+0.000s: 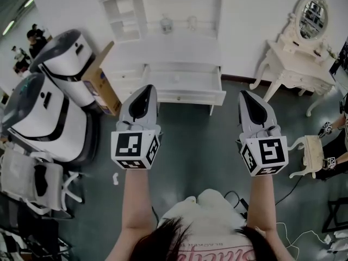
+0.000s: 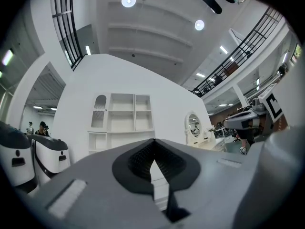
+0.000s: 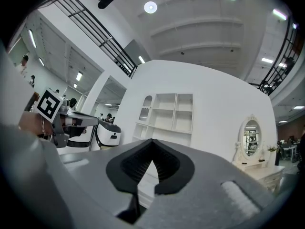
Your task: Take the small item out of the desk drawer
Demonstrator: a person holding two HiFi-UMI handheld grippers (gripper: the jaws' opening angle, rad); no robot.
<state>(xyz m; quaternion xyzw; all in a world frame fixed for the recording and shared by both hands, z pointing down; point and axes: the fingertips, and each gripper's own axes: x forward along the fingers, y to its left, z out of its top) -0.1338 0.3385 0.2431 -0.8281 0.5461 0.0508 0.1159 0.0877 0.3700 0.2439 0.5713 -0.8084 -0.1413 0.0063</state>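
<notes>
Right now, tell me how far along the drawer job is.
Done: the drawer stands pulled out of the desk. In hand: nothing; left gripper and right gripper are both shut, empty, held short of it. Left: reach in, grip the small item, lift it out; I cannot see it.

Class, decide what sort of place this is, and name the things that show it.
Probably a large indoor hall staged with furniture: a white shelved desk, a mirrored dressing table and balcony railings overhead.

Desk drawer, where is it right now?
In the head view, the drawer stands pulled out from the white desk at top centre, with the dressing table to its right and a cardboard box to its left.
</notes>
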